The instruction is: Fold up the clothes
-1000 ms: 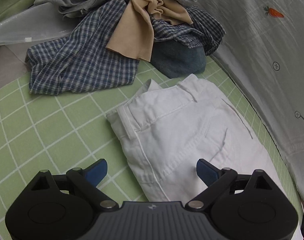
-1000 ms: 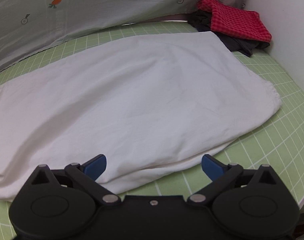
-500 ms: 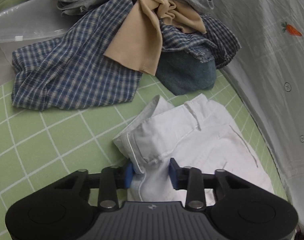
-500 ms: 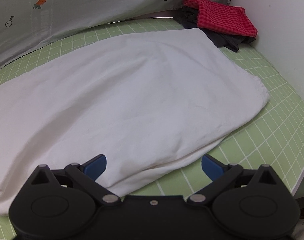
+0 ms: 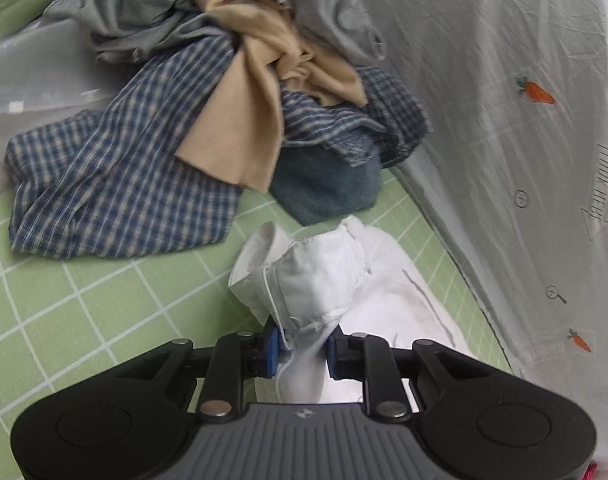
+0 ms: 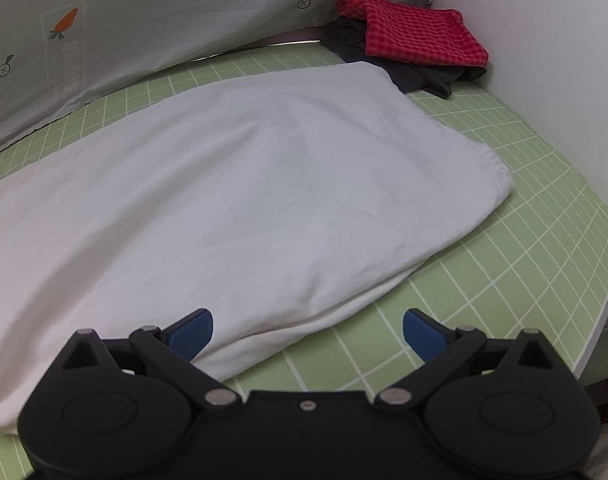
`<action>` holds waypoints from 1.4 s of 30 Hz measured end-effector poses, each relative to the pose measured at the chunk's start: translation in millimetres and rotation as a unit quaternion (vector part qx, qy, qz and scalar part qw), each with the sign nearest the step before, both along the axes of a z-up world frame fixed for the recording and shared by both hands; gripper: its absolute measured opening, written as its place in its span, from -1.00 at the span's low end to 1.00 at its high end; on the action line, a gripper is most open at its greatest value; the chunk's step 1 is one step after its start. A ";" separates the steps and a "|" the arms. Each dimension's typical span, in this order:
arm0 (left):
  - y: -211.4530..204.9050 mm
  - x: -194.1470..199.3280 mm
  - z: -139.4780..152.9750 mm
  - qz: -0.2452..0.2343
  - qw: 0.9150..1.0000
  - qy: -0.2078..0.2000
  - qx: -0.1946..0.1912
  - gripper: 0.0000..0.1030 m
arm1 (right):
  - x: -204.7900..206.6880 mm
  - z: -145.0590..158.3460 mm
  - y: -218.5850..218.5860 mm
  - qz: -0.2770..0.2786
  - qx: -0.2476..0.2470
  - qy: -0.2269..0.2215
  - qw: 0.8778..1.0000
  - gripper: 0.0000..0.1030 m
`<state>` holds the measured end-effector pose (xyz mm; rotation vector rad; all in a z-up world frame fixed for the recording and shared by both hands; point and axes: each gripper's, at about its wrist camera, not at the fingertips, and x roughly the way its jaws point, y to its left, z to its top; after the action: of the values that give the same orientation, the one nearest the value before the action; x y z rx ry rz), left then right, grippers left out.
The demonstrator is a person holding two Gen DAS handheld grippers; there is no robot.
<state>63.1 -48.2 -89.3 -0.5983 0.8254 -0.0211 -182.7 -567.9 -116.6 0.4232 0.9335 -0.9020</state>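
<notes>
The grey carrot-print sheet (image 5: 524,128) bears faint sideways lettering, too blurred to read; nothing else carries text.

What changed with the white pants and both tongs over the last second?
The left tongs went from open to shut on the waistband corner of the white pants and lifted it, bunching the fabric. The right tongs stayed open over the pants' lower edge, with the view shifted slightly. The pile of unfolded clothes and the red checked cloth stayed put.

White trousers (image 5: 316,280) are stiff matt cotton twill; checked shirt (image 5: 116,184) is soft woven cloth; green gridded mat (image 6: 504,280) looks smooth, faintly glossy
</notes>
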 end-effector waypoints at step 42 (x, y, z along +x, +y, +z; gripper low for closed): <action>-340.4 -81.6 -10.6 -0.267 0.955 0.047 0.118 -0.31 | -70.9 -10.8 -228.9 -0.083 0.016 -0.092 0.992 0.99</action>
<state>-18.5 -388.6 -100.0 -0.1390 1.0464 -0.3856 -253.6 -796.8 -127.4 0.6070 0.7521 -0.9820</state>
